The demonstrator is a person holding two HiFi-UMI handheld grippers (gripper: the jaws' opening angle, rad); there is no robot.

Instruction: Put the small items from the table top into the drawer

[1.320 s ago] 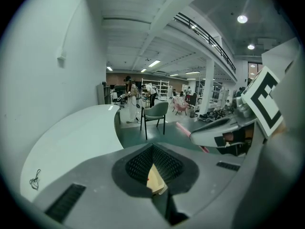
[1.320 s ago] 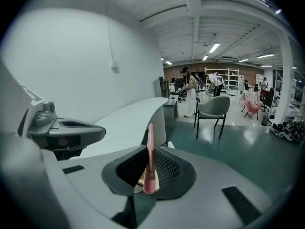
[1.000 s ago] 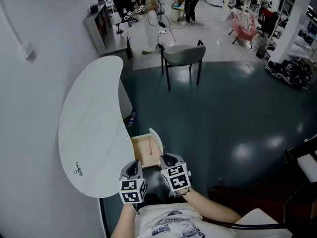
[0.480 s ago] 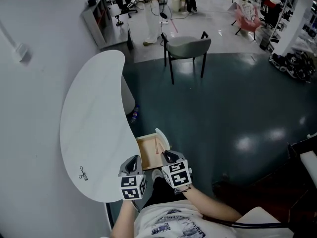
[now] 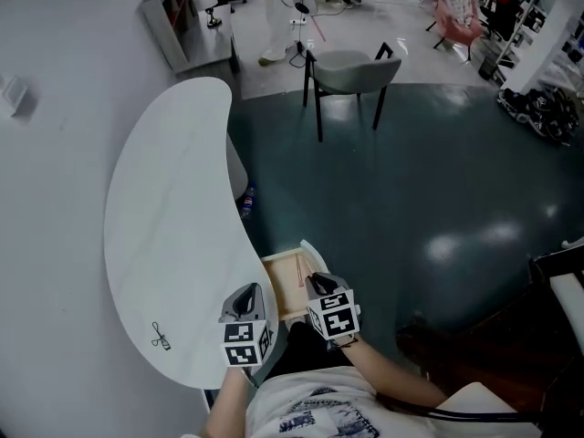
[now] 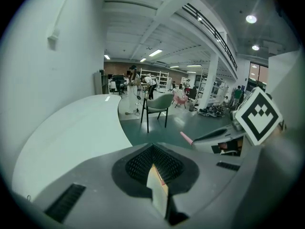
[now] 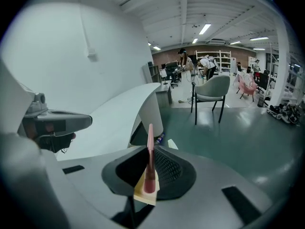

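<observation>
While the right gripper (image 7: 147, 187) is clenched on a thin pink stick (image 7: 150, 156), the stick juts forward out of its jaws, its near end pinched between the pads. From the head view, the stick (image 5: 299, 270) shows as a fine reddish line over the right side of the open drawer (image 5: 278, 290), whose pale wooden inside faces up; whether the stick touches the drawer bottom cannot be told. The right gripper (image 5: 317, 286) sits just at the drawer's near edge.

Just beside it, the left gripper (image 5: 245, 299) hangs over the near rim of the table top (image 5: 173, 226). Its own view shows the left gripper (image 6: 157, 190) clenched, jaws together with nothing between them, and the pink tip (image 6: 186, 138) of the stick pokes in from the right.

One small black item (image 5: 161, 337) lies on the table top near its near-left edge, well apart from the drawer; it is too small to name. The rest of the white, curved top (image 7: 119, 113) is bare and runs along a white wall.

Beyond the table's far end, a grey chair (image 5: 351, 67) stands on the dark, glossy floor. Farther back, people stand among shelves and desks.
</observation>
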